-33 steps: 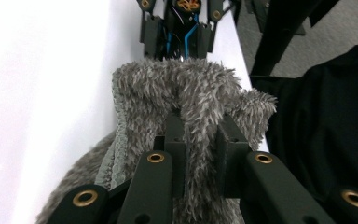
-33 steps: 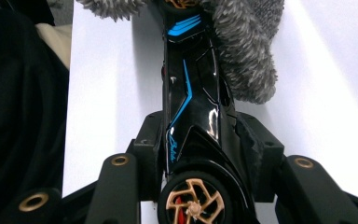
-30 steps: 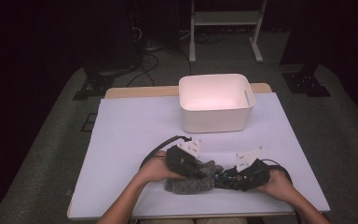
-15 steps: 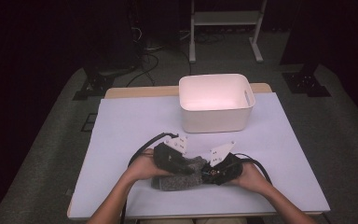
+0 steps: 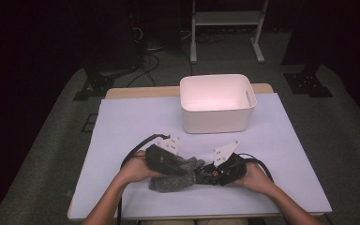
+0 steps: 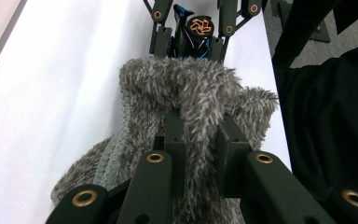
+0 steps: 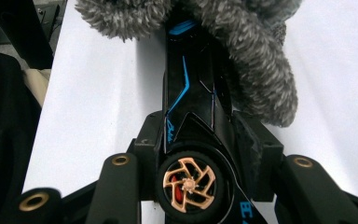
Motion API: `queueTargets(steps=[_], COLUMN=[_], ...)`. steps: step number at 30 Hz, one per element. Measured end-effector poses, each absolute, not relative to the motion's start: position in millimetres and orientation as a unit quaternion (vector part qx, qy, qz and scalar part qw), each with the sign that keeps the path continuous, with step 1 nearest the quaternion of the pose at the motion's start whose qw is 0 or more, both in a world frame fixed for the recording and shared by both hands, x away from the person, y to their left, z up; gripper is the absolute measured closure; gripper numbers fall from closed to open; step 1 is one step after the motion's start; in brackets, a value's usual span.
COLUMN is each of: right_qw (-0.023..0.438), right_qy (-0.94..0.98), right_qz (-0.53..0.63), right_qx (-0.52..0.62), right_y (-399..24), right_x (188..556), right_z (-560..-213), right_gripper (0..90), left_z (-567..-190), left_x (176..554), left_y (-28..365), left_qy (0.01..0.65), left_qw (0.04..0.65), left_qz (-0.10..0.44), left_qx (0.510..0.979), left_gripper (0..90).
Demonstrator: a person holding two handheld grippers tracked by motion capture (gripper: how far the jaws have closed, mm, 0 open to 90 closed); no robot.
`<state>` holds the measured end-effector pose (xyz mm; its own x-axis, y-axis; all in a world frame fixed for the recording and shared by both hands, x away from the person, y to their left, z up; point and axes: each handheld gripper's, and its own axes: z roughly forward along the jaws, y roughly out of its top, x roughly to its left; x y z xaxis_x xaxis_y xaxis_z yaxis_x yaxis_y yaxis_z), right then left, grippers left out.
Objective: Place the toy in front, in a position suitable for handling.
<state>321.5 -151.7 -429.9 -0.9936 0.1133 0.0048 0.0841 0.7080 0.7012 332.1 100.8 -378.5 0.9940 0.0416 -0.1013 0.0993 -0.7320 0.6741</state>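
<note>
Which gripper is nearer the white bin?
Left, slightly. The left gripper, clamped on the grey fuzzy sock, sits before the white bin's left corner; the right gripper, holding the black toy car, is lower.

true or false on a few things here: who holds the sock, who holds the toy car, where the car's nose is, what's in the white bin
1. The left gripper is shut on the fuzzy grey sock. True.
2. The right gripper holds a spoon. False: its jaws clamp a black toy car with blue lines.
3. The car's front end goes into the sock's opening. True, as the right gripper view shows.
4. The sock lies inside the white bin. False: it is at the near edge of the table, between the two hands, apart from the bin.
5. The bin is full of toys. False: its inside looks empty.
</note>
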Motion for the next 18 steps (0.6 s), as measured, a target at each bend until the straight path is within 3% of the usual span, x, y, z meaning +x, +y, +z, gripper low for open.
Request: queueTargets(steps=[13,18], right_qw=[0.045,0.046], right_qy=[0.919,0.919], right_qz=[0.387,0.387], right_qx=[0.054,0.061], right_y=[-150.0,-150.6], right_x=[340.7,340.4], right_z=[-431.2,-431.3], right_gripper=[56.3,55.5], left_z=[-369.3,-376.9], left_x=[352.1,356.0], left_y=[99.0,94.4], left_qy=[0.054,0.057], left_qw=[0.358,0.348], left_qz=[-0.025,-0.042], left_qx=[0.932,0.935], left_gripper=[78.3,78.3])
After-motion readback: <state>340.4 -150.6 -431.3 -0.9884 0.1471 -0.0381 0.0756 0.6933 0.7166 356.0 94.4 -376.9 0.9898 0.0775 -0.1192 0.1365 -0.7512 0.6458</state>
